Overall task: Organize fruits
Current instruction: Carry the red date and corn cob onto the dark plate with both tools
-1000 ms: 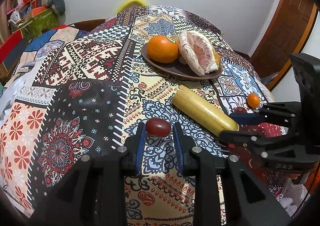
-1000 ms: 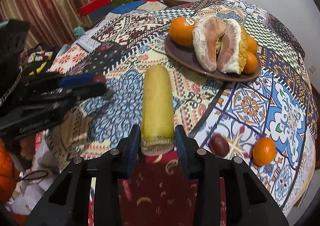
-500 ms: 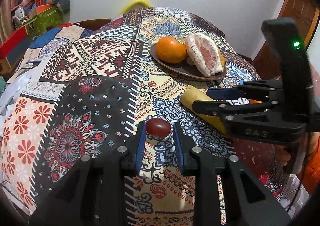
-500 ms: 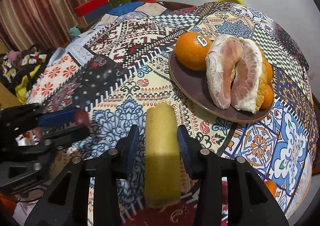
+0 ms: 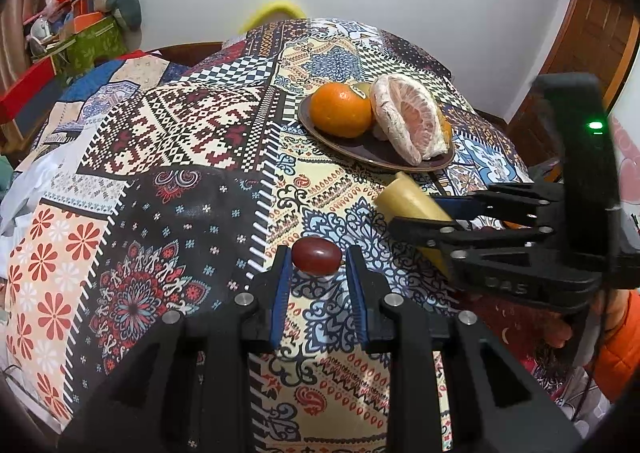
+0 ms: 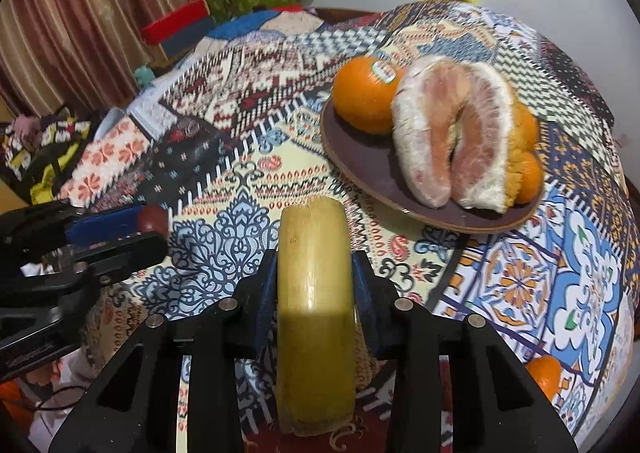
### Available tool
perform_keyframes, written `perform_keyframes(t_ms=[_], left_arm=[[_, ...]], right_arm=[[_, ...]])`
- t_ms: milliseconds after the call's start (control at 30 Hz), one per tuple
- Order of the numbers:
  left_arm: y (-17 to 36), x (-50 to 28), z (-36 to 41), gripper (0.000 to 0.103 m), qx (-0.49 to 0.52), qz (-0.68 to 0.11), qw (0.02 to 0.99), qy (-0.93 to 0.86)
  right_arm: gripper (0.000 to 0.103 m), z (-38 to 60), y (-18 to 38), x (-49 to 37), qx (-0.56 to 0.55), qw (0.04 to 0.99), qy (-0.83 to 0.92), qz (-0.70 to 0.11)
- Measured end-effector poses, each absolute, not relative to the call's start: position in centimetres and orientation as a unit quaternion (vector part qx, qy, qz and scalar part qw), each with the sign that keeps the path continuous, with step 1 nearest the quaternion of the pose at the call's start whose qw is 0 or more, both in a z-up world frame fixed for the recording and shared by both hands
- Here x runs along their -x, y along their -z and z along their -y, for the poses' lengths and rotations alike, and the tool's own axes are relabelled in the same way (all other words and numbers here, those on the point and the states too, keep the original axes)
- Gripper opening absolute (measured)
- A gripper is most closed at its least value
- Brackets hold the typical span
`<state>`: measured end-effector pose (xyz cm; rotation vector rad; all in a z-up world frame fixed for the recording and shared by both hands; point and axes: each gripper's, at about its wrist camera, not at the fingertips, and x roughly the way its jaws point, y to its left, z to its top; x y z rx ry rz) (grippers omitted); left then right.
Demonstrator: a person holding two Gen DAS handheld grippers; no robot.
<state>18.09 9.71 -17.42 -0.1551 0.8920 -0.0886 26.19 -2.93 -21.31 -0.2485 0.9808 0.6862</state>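
The tablecloth is a patchwork of red flowers, blue swirls and black-and-white checks, and on it sits a dark brown plate with a bright orange and pale pink pomelo, near a yellow-green stick and a dark red fruit.

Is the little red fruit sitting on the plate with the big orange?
No, the little red fruit is pinched in the left hand-held gripper, well short of the plate holding the big orange.

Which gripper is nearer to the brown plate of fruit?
Right. The right gripper, holding the yellow stalk, sits just before the plate; the left gripper, holding the red fruit, is farther back.
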Motion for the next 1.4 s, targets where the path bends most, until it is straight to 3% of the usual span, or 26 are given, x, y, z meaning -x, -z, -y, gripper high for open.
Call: perform_keyframes(t_ms=[733, 1400], left_arm=[[14.5, -24.5, -7.2, 0.027, 0.066, -0.391, 0.915, 0.070], [18.0, -30.1, -5.5, 0.027, 0.058, -0.425, 0.900, 0.083]], right_arm=[[0.033, 7.8, 15.8, -28.1, 0.057, 0.881, -0.277, -0.380], [0.033, 6.9, 15.9, -33.0, 0.054, 0.882, -0.271, -0.381]])
